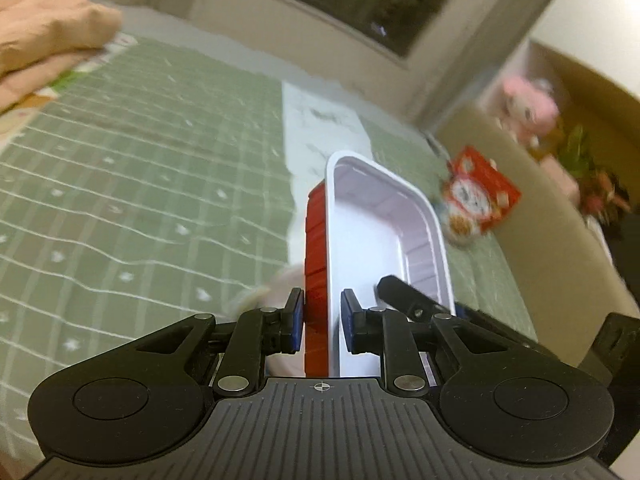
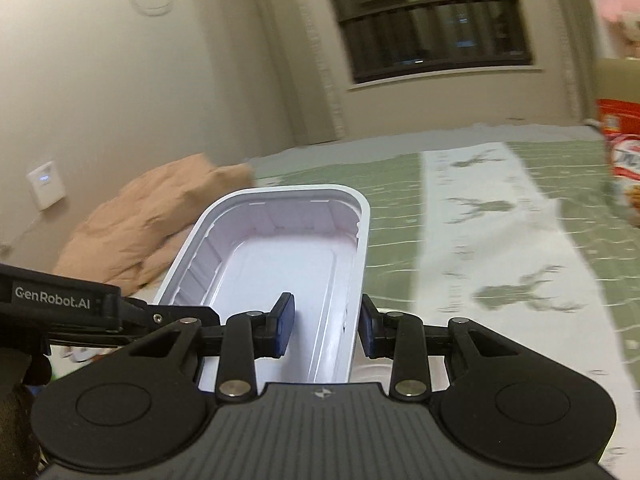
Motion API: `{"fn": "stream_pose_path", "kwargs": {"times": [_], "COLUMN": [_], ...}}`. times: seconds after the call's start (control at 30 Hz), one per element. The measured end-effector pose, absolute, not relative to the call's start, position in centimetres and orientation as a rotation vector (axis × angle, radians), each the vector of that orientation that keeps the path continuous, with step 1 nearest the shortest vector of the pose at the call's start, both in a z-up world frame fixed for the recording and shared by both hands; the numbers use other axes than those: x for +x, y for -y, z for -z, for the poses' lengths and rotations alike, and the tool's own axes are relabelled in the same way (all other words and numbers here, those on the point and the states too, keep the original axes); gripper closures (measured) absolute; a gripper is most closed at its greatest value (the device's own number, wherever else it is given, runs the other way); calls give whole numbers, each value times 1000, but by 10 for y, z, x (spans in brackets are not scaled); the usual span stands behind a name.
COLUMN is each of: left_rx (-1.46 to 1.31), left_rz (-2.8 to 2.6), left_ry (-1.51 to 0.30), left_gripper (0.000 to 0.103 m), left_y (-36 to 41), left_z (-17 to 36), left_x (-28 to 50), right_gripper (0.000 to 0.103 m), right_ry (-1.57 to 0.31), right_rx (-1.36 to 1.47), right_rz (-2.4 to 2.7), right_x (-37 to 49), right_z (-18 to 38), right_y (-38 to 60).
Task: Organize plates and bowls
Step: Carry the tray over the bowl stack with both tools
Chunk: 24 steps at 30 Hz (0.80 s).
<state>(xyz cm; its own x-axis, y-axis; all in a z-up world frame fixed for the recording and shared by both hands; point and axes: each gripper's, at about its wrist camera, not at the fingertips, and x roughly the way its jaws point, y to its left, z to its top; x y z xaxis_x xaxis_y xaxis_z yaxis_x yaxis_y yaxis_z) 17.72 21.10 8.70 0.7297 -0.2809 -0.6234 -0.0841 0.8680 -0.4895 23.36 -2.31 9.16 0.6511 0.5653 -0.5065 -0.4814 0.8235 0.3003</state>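
Tray: a white rectangular tray [image 1: 384, 240] with a red outside, up off the bed and gripped from both sides. In the right wrist view its white inside [image 2: 280, 264] faces the camera, nothing in it.
Left gripper: the left gripper [image 1: 322, 320] has its fingers pinched on the tray's left long wall, one blue pad on the red outside, the other on the white inside.
Right gripper: the right gripper [image 2: 326, 320] is clamped on the opposite long wall, one pad inside the tray, one outside. Its fingertip shows in the left view as a black arm [image 1: 408, 298] reaching over the far rim.
Bed: a green checked cover [image 1: 140, 200] below, with a white strip [image 2: 500, 240] printed with deer running across it.
Around: a peach blanket [image 2: 160, 216] heaped near the wall, a red snack bag [image 1: 480, 196] at the bed's edge, a pink plush [image 1: 528, 108] beyond it, a dark window [image 2: 432, 20] behind.
Picture: blurred in both views.
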Motion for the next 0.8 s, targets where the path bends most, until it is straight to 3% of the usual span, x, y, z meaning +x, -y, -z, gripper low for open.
{"fn": "stream_pose_path", "kwargs": {"times": [0.3, 0.8], "left_rx": [-460, -538], "left_rz": [92, 53], "left_ry": [-870, -812], "left_gripper": [78, 81], "left_y": [-181, -211], "left_z": [-28, -32], "left_x": [212, 208], "right_gripper": [70, 70], "right_ry": [-746, -694], "right_rx": [161, 79], "right_rz": [-470, -492], "right_x": [259, 274], "right_z": [-36, -38], "right_y": [49, 10]}}
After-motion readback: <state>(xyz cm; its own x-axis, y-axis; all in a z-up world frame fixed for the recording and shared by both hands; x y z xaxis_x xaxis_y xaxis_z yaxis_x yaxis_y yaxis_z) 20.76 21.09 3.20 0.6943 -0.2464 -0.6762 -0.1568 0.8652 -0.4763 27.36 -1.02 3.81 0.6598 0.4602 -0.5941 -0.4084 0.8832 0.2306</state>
